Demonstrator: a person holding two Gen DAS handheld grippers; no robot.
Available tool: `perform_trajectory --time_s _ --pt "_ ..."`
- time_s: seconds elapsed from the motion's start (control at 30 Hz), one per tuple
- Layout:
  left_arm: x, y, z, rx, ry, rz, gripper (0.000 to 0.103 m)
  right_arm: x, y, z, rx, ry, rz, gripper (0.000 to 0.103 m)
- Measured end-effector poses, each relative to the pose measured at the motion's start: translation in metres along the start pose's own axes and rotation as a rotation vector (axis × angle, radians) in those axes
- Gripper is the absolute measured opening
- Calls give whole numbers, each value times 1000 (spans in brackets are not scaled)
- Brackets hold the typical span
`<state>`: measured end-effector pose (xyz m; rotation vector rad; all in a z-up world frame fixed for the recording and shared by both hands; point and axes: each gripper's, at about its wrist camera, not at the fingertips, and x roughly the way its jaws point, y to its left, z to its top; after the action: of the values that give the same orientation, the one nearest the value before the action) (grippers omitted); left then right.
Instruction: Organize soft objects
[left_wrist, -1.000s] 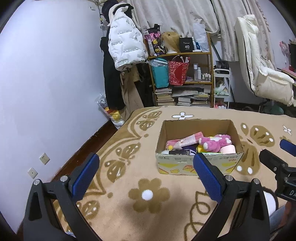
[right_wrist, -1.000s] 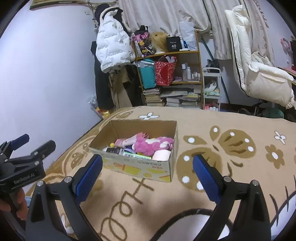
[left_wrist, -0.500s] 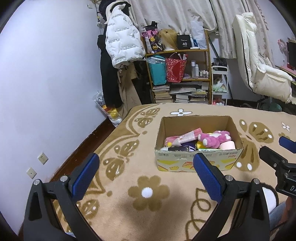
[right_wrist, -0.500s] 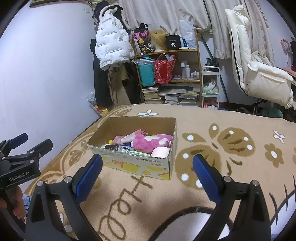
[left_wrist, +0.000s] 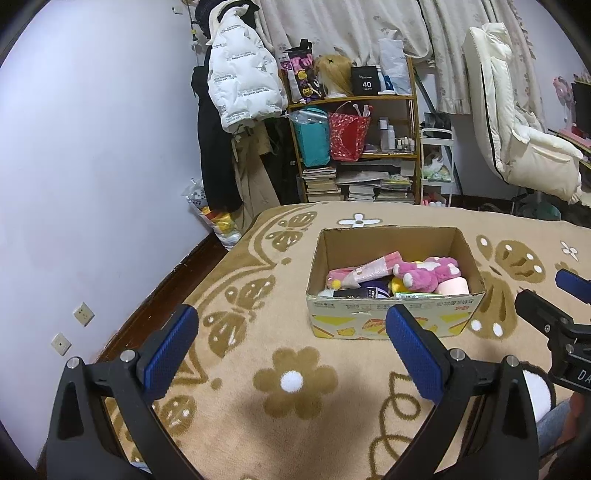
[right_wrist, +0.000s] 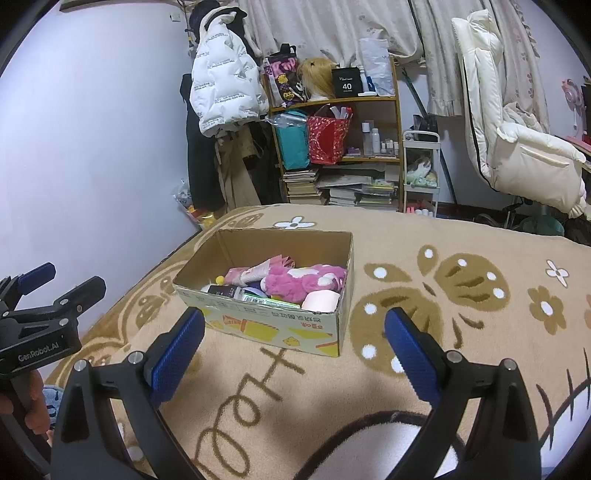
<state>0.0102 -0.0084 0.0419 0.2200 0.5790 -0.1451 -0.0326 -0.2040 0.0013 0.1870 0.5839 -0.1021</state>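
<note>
An open cardboard box (left_wrist: 391, 325) (right_wrist: 273, 328) sits on the tan patterned carpet. Inside lie a pink plush toy (left_wrist: 428, 273) (right_wrist: 303, 280), a pink-white wrapped item (left_wrist: 365, 271) (right_wrist: 255, 273), a pale pink roll (left_wrist: 454, 286) (right_wrist: 320, 300) and small packets. My left gripper (left_wrist: 291, 347) is open and empty, held above the carpet short of the box. My right gripper (right_wrist: 295, 347) is open and empty, also short of the box. Each gripper shows at the edge of the other's view, the right one (left_wrist: 554, 306) and the left one (right_wrist: 51, 295).
The carpet (left_wrist: 295, 384) covers the floor around the box. A cluttered wooden shelf (left_wrist: 354, 147) with books and bags stands at the back, a white jacket (left_wrist: 243, 85) hangs beside it, and a cream chair (left_wrist: 524, 147) stands at right. A purple wall (left_wrist: 92, 184) is at left.
Both views have pulled back and up slightly, so the box sits a little farther off and lower in view. Both grippers stay open and empty.
</note>
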Motion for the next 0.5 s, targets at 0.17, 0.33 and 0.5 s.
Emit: perform_trajectory --time_s 0.17,0.33,0.5 --pt "0 -4 -1 7 2 1 101 0 0 0 0 0 -1 102" --pt "0 -6 -2 8 5 -2 101 0 0 0 1 0 -1 102" --pt "2 -8 -4 12 12 -2 101 0 0 1 0 1 0 102"
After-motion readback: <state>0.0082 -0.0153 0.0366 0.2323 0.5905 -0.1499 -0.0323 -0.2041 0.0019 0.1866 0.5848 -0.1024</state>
